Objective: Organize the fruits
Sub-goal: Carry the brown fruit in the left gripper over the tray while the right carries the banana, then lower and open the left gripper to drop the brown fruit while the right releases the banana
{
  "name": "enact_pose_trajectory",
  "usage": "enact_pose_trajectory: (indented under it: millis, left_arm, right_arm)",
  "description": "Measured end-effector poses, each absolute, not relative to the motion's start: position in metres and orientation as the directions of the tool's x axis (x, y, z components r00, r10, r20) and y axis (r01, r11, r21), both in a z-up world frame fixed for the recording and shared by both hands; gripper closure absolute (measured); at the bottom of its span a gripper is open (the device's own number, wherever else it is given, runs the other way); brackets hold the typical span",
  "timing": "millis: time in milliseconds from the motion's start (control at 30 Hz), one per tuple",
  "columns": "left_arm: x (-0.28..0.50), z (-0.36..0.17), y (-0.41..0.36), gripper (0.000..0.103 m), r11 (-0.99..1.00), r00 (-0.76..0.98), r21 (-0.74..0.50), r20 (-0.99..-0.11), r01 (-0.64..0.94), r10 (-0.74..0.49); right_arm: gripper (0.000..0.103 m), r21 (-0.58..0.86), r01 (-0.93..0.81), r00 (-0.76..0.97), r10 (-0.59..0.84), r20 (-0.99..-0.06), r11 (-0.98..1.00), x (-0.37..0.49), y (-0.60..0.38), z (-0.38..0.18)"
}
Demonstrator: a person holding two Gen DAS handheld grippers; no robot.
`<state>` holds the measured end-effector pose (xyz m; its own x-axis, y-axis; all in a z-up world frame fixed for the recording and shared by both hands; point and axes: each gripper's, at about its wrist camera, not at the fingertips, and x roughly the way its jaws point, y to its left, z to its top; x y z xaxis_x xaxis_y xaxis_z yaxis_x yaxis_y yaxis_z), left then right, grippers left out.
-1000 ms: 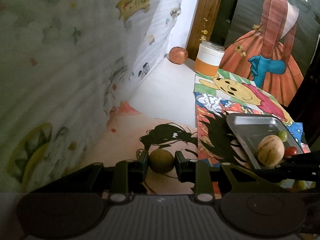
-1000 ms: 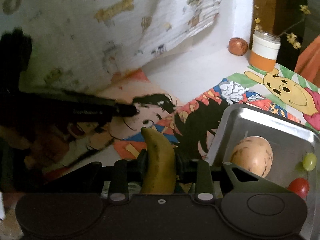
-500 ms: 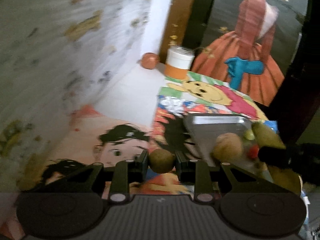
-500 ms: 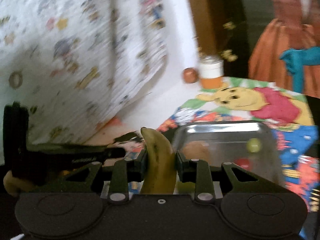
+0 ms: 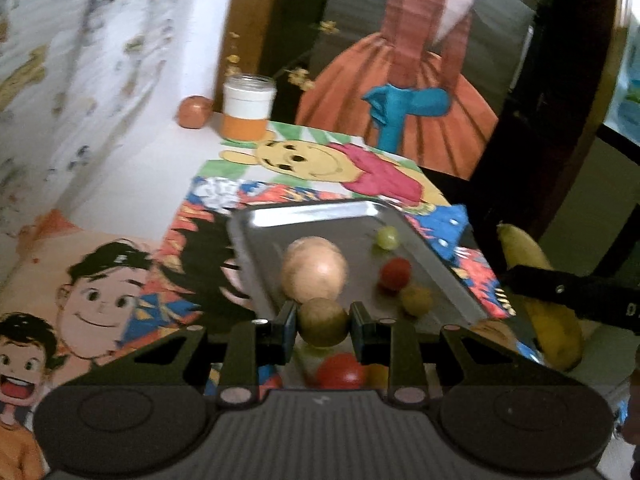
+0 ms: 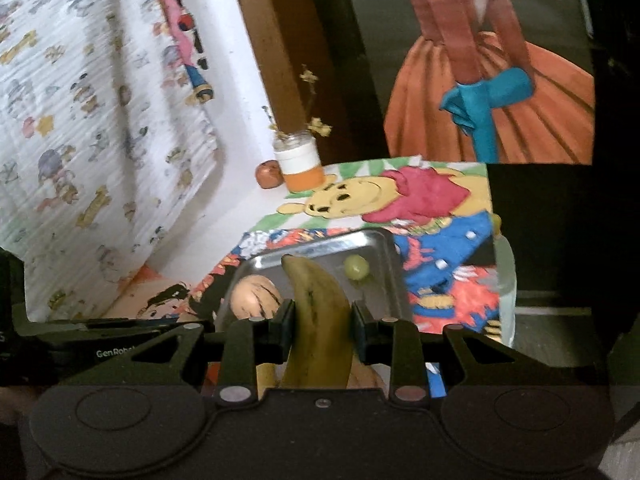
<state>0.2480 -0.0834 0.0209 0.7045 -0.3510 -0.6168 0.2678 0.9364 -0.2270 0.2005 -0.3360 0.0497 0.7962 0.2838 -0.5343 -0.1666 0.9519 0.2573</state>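
Observation:
My left gripper (image 5: 323, 322) is shut on a small round green-brown fruit (image 5: 322, 320), held above the near end of a metal tray (image 5: 320, 216). The tray holds a tan melon (image 5: 314, 270), a green grape (image 5: 387, 237), a red tomato (image 5: 395, 273) and a small yellowish fruit (image 5: 416, 300). My right gripper (image 6: 322, 326) is shut on a banana (image 6: 318, 320), raised over the tray (image 6: 384, 248); melon (image 6: 254, 296) and grape (image 6: 356, 267) show behind it. The banana also shows at the right of the left wrist view (image 5: 548, 316).
The tray sits on cartoon-printed mats (image 5: 304, 160) on a white table. An orange-and-white jar (image 5: 248, 108) and a reddish fruit (image 5: 195, 112) stand at the far edge. A patterned cloth (image 6: 80, 120) hangs on the left. More red and yellow fruit (image 5: 340, 372) lies under my left gripper.
Both grippers have lifted and swung right toward the tray, still holding their fruits. The left gripper is now over the tray's near end; the right one looks down on it from higher.

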Motion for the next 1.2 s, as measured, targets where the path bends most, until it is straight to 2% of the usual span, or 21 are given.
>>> enact_pose_trajectory:
  millis: [467,800,1200]
  left_arm:
    - [0.222,0.016,-0.137,0.072,0.878,0.615,-0.223,-0.641,0.423,-0.459]
    - [0.209,0.010,-0.158,0.072,0.869,0.602,-0.162,-0.661,0.467,-0.447]
    - [0.210,0.004,-0.162,0.072,0.869,0.588,-0.157,-0.678,0.470,-0.441]
  right_arm:
    - [0.071,0.298,-0.104,0.786,0.262,-0.560,0.949,0.200,-0.366,0.029]
    - [0.071,0.289,-0.119,0.776,0.271,-0.570,0.950,0.218,-0.369,0.025]
    - [0.071,0.272,-0.157,0.751,0.294,-0.592,0.949,0.252,-0.362,0.020]
